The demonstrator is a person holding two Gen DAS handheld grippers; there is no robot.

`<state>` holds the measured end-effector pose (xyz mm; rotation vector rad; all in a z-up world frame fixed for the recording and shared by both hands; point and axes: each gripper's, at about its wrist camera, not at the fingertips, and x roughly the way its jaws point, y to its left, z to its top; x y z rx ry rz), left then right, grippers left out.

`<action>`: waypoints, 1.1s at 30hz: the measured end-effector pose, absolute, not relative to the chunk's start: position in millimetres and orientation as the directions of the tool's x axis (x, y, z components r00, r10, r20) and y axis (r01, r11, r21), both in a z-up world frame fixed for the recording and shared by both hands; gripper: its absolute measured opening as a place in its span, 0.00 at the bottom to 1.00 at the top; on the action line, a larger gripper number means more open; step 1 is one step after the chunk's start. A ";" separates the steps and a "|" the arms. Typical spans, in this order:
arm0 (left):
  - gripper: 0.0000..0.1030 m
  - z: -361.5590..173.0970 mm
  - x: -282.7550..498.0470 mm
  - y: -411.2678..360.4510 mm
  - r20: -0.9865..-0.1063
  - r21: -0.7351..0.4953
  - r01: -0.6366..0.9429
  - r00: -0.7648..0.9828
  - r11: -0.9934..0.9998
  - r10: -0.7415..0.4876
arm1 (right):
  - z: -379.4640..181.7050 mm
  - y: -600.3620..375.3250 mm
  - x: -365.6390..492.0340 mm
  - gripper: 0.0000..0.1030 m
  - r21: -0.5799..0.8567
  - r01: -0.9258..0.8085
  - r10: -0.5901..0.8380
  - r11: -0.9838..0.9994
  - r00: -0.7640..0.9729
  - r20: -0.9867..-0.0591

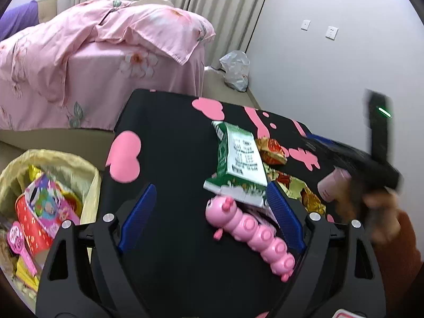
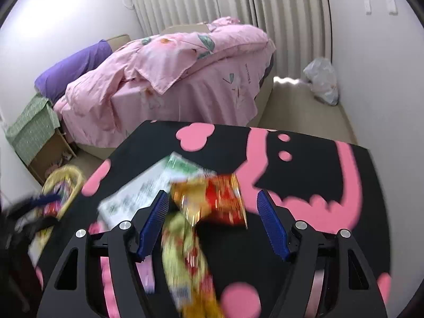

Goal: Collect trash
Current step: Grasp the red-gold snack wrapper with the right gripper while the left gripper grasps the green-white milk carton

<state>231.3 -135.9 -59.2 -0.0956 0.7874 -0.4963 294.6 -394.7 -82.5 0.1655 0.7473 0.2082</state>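
Trash lies scattered on a black table (image 1: 172, 137) patterned with pink shapes: a green-and-white carton (image 1: 238, 159) lies flat near the middle, with red-and-gold snack wrappers (image 1: 273, 148) just beside it on its right and more gold wrapper (image 1: 299, 188) nearer the camera. A pink caterpillar toy (image 1: 251, 233) lies touching the carton's near end. In the left wrist view the left gripper (image 1: 212, 212) hovers over the table with its blue-padded fingers (image 1: 137, 212) spread wide, nothing between them; the carton's near corner and the toy's head sit in the gap, closer to the right pad. To the left of the table, lower down, a bin lined with a yellow bag (image 1: 53, 159) already holds colourful boxes and packets (image 1: 42, 212).

In the right wrist view the right gripper (image 2: 212, 220) is also spread wide above the table (image 2: 304, 164), gripping nothing. A crumpled red-and-gold wrapper (image 2: 222, 198) lies between its fingers (image 2: 273, 228), nearer the left pad, and a blurred yellow-green wrapper (image 2: 185, 259) runs from it toward the camera. The carton (image 2: 143, 193) lies just left of the left pad. The bin (image 2: 63, 180) shows past the table's left edge.

Behind the table stands a bed with a pink floral cover (image 2: 185, 79) and a purple pillow (image 2: 71, 71); a clear plastic bag (image 2: 323, 82) sits on the floor by the curtain (image 2: 238, 0)
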 end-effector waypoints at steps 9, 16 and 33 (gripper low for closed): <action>0.79 -56.8 214.8 -109.4 -0.631 -0.290 0.382 0.613 0.878 -0.475 | -119.2 -388.3 316.3 0.29 0.269 -0.142 0.301 0.953 0.563 -0.769; 0.79 -72.8 208.7 -115.3 -0.662 -0.320 0.379 0.566 0.868 -0.491 | -103.4 -389.4 268.1 0.13 0.214 -0.209 0.298 0.954 0.608 -0.735; 0.79 -49.7 271.4 -204.9 -0.726 -0.098 0.586 0.510 0.804 -0.460 | -78.3 -416.3 150.3 0.13 0.144 -0.140 0.200 0.980 0.750 -0.630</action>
